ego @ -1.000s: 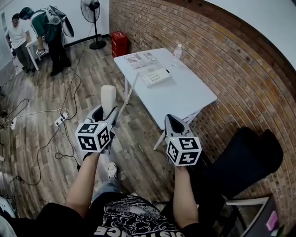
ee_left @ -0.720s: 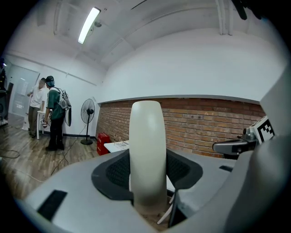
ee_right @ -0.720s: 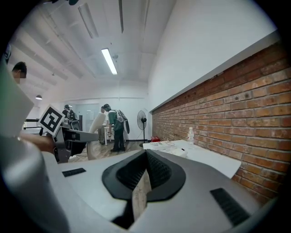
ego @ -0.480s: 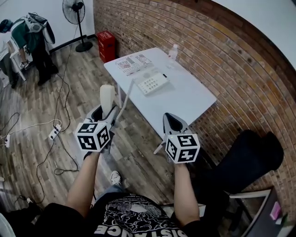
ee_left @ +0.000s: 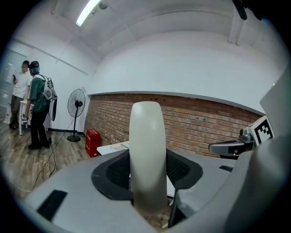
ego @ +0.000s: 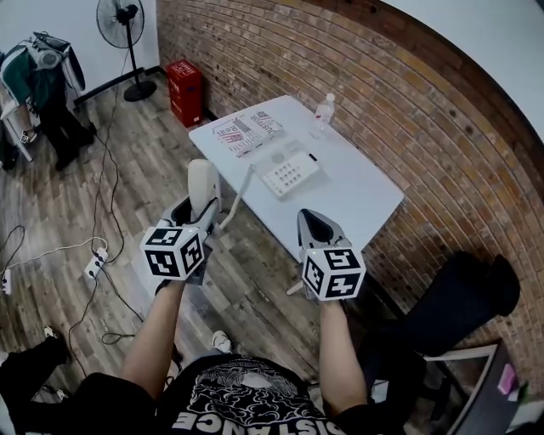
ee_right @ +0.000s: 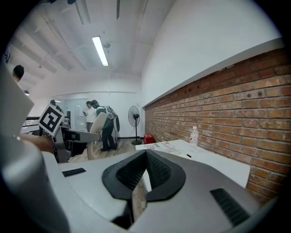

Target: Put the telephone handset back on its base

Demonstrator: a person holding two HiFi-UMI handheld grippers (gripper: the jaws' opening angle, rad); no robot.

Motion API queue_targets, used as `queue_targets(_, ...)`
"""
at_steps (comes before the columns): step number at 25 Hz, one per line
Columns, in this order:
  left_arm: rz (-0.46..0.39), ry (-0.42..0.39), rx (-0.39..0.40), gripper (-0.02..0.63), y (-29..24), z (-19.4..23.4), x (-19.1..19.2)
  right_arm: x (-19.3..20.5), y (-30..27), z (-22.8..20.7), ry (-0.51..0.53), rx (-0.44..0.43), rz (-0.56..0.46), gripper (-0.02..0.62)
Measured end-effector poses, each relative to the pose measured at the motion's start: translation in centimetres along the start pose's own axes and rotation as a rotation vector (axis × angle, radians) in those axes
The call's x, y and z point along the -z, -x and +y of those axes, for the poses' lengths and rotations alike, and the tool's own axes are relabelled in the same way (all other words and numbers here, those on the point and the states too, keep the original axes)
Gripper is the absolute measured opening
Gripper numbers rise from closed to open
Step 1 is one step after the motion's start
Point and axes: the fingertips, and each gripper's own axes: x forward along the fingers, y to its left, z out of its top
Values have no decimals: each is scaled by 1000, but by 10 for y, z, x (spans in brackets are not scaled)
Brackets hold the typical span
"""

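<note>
Head view: two forearms were seen from above, each hand holding a gripper out over the wooden floor (ego: 144, 144), short of the white table (ego: 365, 195)
Left gripper view: the left gripper (ee_left: 146, 157) was clamped on the telephone handset (ee_left: 145, 132), its dark pads pressed against both sides of the cream body; the handset was held upright, with its rounded upper end standing clear above the jaws
Right gripper view: the right gripper (ee_right: 146, 154) was closed, its two pads brought together tip to tip
Cord: a coiled cord (ego: 238, 194) was run from the held handset up to the base (ego: 291, 174)
Tabletop: the base was laid flat near the table's middle with its keypad upward, well apart from the handset, which was held in the air off the table's near left edge; printed papers (ego: 246, 129) were spread at the far left corner, and a clear bottle (ego: 324, 110) was stood near the brick wall (ego: 399, 102)
Room: a standing fan (ego: 119, 25) and a red crate (ego: 184, 87) were seen by the wall beyond the table; a person (ego: 42, 72) was seen at the far left; a black chair (ego: 450, 297) was set to the right of the right gripper
</note>
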Motion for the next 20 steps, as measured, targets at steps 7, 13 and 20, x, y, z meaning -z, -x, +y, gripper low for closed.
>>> queue_targets(7, 11, 6, 58, 216, -31, 32, -13, -12, -39, 10, -20, 26, 8, 1)
queue_targets(13, 21, -3, 105, 216, -53, 40, -15, -10, -56, 6, -27, 57, 21, 0)
queue_targets(20, 39, -12, 141, 216, -79, 41, -14, -2, -68, -6, -45, 85, 30, 0)
